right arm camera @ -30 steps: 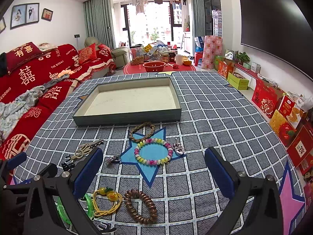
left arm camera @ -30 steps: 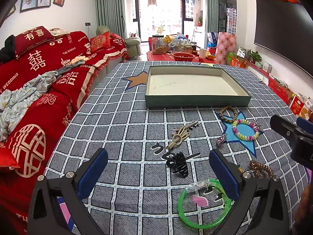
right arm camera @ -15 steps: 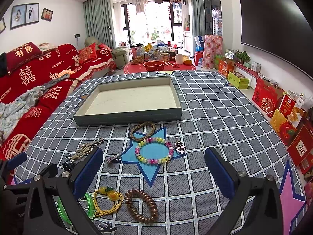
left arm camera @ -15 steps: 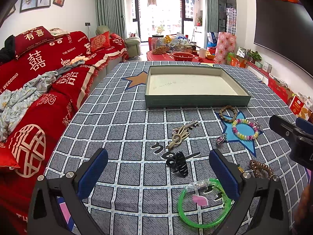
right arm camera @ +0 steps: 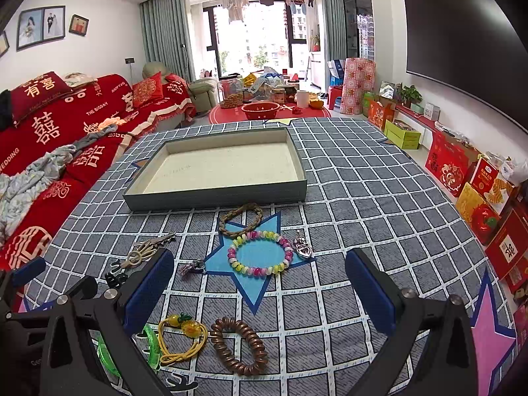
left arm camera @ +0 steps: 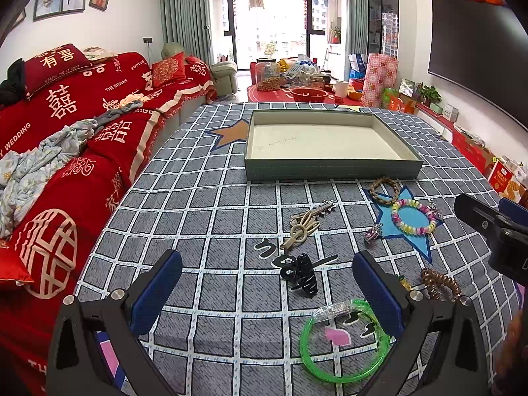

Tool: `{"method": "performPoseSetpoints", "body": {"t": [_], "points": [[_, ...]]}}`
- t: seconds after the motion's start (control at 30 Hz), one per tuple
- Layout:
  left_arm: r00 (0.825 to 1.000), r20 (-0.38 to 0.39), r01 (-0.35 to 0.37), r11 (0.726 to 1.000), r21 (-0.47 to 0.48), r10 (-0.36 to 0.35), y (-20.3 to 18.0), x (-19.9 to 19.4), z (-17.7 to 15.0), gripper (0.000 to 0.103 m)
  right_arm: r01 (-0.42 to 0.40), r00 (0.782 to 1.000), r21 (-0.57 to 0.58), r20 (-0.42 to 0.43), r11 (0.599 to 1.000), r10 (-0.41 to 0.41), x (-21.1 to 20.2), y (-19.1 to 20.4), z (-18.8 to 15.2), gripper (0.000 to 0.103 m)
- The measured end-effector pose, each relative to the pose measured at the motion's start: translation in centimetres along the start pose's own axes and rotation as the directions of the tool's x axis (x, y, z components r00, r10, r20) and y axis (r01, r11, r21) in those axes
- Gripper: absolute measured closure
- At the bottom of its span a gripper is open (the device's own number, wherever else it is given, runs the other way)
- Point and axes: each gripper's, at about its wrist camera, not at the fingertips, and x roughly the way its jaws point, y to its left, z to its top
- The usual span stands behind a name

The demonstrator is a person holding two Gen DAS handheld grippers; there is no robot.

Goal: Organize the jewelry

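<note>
You are in a home living room, dressed up for a wedding. To your left runs a sofa under red covers printed with double-happiness characters and the words "wedding" and "happy". Framed portraits hang on the white wall above it. A large dark television fills the right wall, with red gift boxes lined up along the floor below it. Straight ahead, green curtains frame a glass balcony door where laundry hangs, and a low round red table holds snacks and jars.
</note>
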Motion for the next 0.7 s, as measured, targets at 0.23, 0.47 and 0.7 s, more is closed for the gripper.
{"method": "performPoseSetpoints", "body": {"t": [0.23, 0.47, 0.7], "points": [[1.000, 0.000, -0.001, 1.000, 0.000, 0.001, 0.00, -0.01, 0.00, 0.000, -0.003, 1.000, 0.000, 0.001, 1.000, 0.003, -0.08, 0.06, 0.00, 0.000], [1.000, -0.003, -0.002, 1.000, 0.000, 0.002, 0.07, -0.17, -0.12, 0.000, -0.003, 1.000, 0.003, 0.000, 1.000, 0.003, -0.11, 0.03, 0.01, 0.000], [1.000, -0.018, 0.012, 1.000, -0.011, -0.013, 0.47, -0.07, -0.18, 0.000, -0.009, 1.000, 0.008, 0.004, 1.000, 0.009, -0.14, -0.03, 0.06, 0.000]]}}
